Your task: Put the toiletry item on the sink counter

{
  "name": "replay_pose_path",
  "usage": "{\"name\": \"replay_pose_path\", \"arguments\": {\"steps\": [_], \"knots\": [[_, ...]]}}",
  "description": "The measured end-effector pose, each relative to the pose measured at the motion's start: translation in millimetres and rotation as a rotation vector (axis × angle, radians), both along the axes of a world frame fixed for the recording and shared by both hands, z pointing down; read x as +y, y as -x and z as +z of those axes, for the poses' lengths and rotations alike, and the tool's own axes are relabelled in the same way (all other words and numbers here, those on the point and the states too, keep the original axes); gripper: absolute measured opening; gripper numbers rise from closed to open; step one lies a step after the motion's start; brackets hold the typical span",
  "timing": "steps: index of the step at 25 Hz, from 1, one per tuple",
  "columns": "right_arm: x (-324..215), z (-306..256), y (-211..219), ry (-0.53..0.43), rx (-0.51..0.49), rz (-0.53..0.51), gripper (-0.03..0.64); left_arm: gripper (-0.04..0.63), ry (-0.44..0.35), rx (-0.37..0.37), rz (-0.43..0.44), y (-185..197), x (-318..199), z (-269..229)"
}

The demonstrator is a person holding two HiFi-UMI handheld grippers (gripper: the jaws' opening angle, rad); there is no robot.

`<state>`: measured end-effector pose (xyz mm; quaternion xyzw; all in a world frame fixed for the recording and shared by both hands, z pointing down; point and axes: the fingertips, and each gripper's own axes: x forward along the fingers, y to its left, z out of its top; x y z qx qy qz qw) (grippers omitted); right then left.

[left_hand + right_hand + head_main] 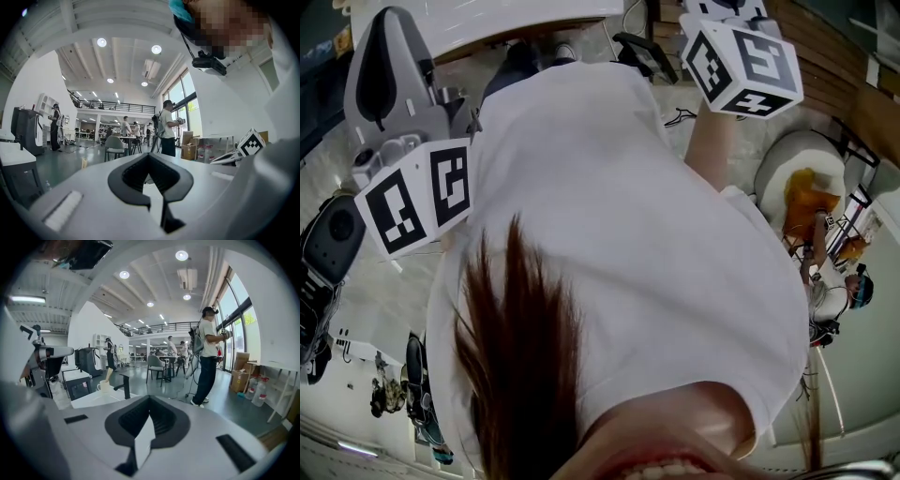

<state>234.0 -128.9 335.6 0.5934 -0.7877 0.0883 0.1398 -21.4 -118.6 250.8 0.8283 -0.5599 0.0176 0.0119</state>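
While I hold both tools up in front of my chest, neither has anything in it. My left gripper (157, 204) has its jaws fully together and empty, and it points out across an open hall towards tables and chairs at twelve o'clock. My right gripper (143, 441) also has its jaws closed, with nothing that I can make out between them.

From the head view I see little beyond my white shirt (609, 234) and the two marker cubes, the left one (417, 206) at nine o'clock and the right one (745, 66) at one o'clock.

I judge the task has not begun: no toiletry item is gripped, and I cannot pick one out for certain. The likeliest place is at ten o'clock of my right jaws, where a white counter (91, 400) carries a black faucet (125, 386) and, beside it, a mug (103, 386) with a pale stick standing in it. Whether that stick is the item, I cannot tell.

My next move calls for lowering the tools, finding the item, and parting one pair of jaws before I reach for it.
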Motion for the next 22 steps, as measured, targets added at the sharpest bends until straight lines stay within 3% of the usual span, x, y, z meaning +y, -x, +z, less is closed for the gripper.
{"name": "replay_pose_path", "arguments": {"steps": [22], "knots": [[3,4,-12,0.002,0.026,0.043,0.005,0.008,0.005,0.023,0.047,-10,-8,-1]]}}
